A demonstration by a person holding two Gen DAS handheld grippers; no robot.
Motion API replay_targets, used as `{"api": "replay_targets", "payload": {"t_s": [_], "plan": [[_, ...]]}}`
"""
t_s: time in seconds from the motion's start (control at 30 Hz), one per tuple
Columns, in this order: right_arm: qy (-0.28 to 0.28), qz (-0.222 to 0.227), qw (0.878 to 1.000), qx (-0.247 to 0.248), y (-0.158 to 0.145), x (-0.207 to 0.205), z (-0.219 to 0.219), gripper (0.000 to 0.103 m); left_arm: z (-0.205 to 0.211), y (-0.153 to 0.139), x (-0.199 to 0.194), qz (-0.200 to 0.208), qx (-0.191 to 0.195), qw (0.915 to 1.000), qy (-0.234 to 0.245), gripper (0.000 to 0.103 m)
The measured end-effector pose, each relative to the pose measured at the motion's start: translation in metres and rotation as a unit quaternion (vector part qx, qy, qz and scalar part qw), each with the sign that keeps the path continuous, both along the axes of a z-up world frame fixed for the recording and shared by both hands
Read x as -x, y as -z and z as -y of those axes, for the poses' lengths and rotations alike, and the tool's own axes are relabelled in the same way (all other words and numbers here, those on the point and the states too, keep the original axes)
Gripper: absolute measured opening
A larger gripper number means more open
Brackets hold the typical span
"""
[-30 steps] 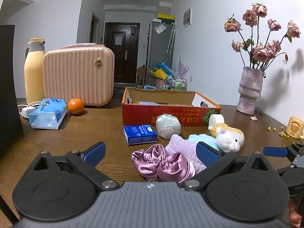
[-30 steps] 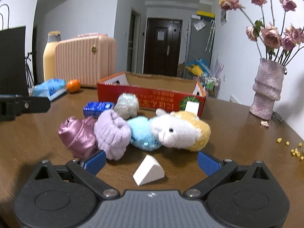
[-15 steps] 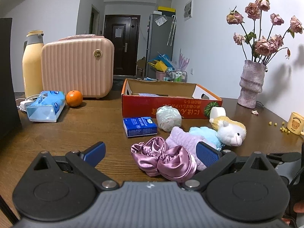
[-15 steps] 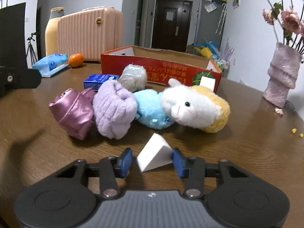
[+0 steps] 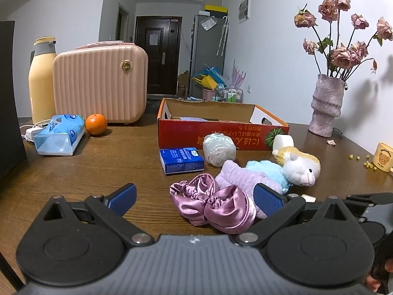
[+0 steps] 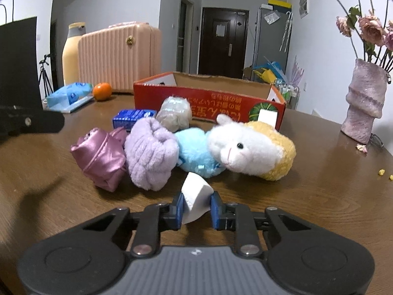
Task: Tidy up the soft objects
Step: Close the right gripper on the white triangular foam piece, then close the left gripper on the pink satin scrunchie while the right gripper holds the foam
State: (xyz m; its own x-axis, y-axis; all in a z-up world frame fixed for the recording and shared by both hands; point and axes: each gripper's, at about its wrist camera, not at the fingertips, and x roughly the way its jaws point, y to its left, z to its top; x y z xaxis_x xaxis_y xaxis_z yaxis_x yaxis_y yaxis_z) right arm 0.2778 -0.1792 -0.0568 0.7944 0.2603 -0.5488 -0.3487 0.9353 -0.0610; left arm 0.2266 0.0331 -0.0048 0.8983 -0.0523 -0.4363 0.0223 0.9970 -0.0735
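Wooden table [image 6: 319,196]: right gripper [image 6: 196,207] low, jaws just clamped on white sponge wedge [image 6: 196,191]; left gripper [image 5: 195,196] jaws apart.

White walls [image 5: 270,49], dark door [image 5: 157,54], wood table [image 5: 110,162].

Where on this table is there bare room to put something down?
Bare wood lies between the tissue pack and the blue box, and right of the plush sheep towards the vase. The strip before the red box is crowded.

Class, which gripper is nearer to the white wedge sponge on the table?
Right. The right gripper has its jaws shut on the white wedge sponge; the left gripper stands open beside the pink scrunchie, off to the sponge's left.
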Motion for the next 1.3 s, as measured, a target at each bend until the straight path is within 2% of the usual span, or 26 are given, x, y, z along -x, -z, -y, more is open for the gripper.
{"api": "replay_targets", "payload": {"t_s": [0.2, 0.53, 0.63, 0.77, 1.07, 1.13, 1.3], "plan": [[0.018, 0.020, 0.999, -0.018, -0.009, 0.002, 0.011, 0.022, 0.004, 0.005, -0.009, -0.015, 0.002, 0.9999, 0.003, 0.103], [0.043, 0.033, 0.998, -0.041, -0.018, 0.000, 0.029, 0.022, 0.029, 0.020, -0.042, -0.054, -0.017, 0.9981, 0.024, 0.103], [0.048, 0.035, 0.997, -0.043, -0.018, 0.000, 0.034, 0.022, 0.032, 0.024, -0.054, -0.067, -0.029, 0.9973, 0.009, 0.103], [0.060, 0.034, 0.997, -0.044, -0.019, -0.003, 0.043, 0.023, 0.030, 0.027, -0.066, -0.079, -0.025, 0.9965, -0.003, 0.103], [0.061, 0.031, 0.997, -0.043, -0.017, -0.005, 0.044, 0.023, 0.021, 0.036, -0.077, -0.107, -0.021, 0.9940, -0.009, 0.093], [0.060, 0.031, 0.997, -0.043, -0.017, -0.006, 0.045, 0.023, 0.022, 0.038, -0.078, -0.114, -0.027, 0.9931, -0.010, 0.087], [0.057, 0.032, 0.997, -0.044, -0.017, -0.004, 0.044, 0.023, 0.018, 0.040, -0.078, -0.119, -0.019, 0.9927, -0.011, 0.080]]}}
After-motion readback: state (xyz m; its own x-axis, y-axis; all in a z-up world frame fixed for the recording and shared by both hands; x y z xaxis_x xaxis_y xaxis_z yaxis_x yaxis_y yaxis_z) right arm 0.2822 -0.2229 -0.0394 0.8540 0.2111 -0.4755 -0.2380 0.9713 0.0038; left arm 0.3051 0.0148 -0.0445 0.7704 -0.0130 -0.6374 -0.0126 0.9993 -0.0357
